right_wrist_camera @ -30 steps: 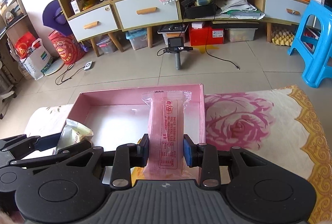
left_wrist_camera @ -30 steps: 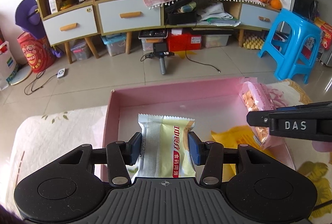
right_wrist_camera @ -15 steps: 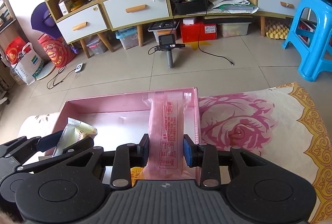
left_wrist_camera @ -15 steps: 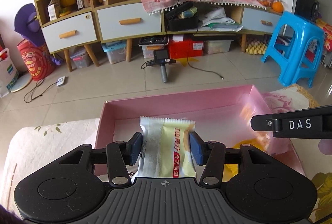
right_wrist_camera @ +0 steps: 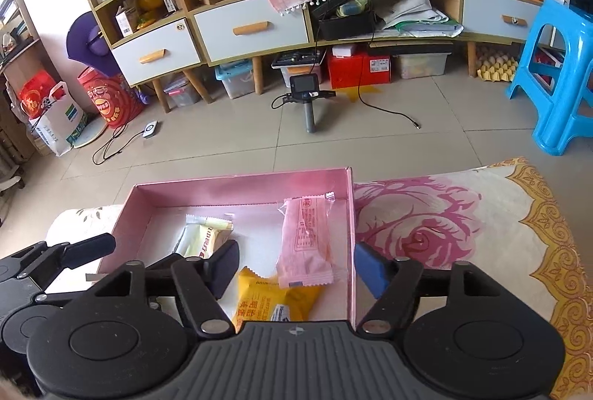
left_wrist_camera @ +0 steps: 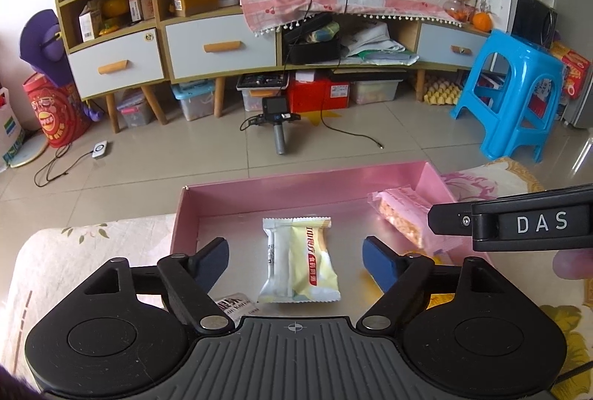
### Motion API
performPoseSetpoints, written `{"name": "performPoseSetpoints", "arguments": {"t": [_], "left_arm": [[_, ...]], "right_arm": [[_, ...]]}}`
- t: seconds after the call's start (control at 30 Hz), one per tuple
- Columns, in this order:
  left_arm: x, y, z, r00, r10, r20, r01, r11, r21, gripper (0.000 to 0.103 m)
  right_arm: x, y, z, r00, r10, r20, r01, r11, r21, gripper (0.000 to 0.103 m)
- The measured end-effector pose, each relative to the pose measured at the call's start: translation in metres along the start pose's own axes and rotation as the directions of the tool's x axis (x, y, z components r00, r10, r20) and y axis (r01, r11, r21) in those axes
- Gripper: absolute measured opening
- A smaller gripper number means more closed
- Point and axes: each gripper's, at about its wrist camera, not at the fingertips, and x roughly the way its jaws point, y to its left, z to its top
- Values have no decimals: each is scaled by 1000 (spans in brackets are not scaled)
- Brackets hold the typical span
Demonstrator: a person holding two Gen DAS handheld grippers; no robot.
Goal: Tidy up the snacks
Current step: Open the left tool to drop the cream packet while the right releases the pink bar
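both tools have just been opening, and the two packets they pinched a second ago now lie loose in the pink box (left_wrist_camera: 237,190). the left tool (left_wrist_camera: 296,257) stands spread wide, its pads clear of the white and yellow snack packet (left_wrist_camera: 300,261) on either side; that packet lies flat on the pale box floor, about mid-box, its long side running away from the camera, red lettering down the yellow half. the right tool (right_wrist_camera: 294,265) is spread too — its left finger sits inside the box, its blue-padded right finger (right_wrist_camera: 370,268) outside the box's right wall. between them lies the pink snack packet (right_wrist_camera: 305,244), long and crimped at both ends, close along the right wall, its near end overlapping an orange snack packet (right_wrist_camera: 270,303) at the box's near edge.

the box sits on a cloth with a large pink rose print (right_wrist_camera: 426,226) and a gold patterned border. in the left wrist view the right tool's black body, marked "das", reaches in from the right edge and covers part of the pink packet. beyond the box there is tiled floor with a small camera on a handle (left_wrist_camera: 277,120) and a loose black cable, a blue plastic stool (left_wrist_camera: 519,92) to the right — and a long low cabinet (left_wrist_camera: 218,48) with pale drawers, a white fan and a cat picture on top.
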Motion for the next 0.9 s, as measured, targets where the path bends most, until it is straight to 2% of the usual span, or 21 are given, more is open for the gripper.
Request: {"name": "performPoseSetpoints", "arguments": {"t": [0.17, 0.27, 0.43, 0.57, 0.9], "left_arm": [[-20, -1, 2, 1000, -1, 0, 1, 1000, 11, 82], [-34, 1, 1, 1000, 0, 6, 0, 1000, 7, 91], [-58, 7, -3, 1000, -3, 8, 3, 1000, 11, 92], [-77, 11, -8, 1000, 11, 10, -11, 1000, 13, 97], [-113, 14, -34, 1000, 12, -17, -12, 1000, 28, 100]], "right_arm": [[-17, 0, -1, 1000, -2, 15, 2, 1000, -8, 70], [-30, 2, -1, 1000, 0, 27, 0, 1000, -10, 74], [-53, 6, -8, 999, 7, 46, -6, 1000, -18, 82], [-65, 11, -15, 999, 15, 48, -14, 1000, -27, 84], [-99, 29, -38, 997, 49, 51, -44, 994, -95, 89]]}}
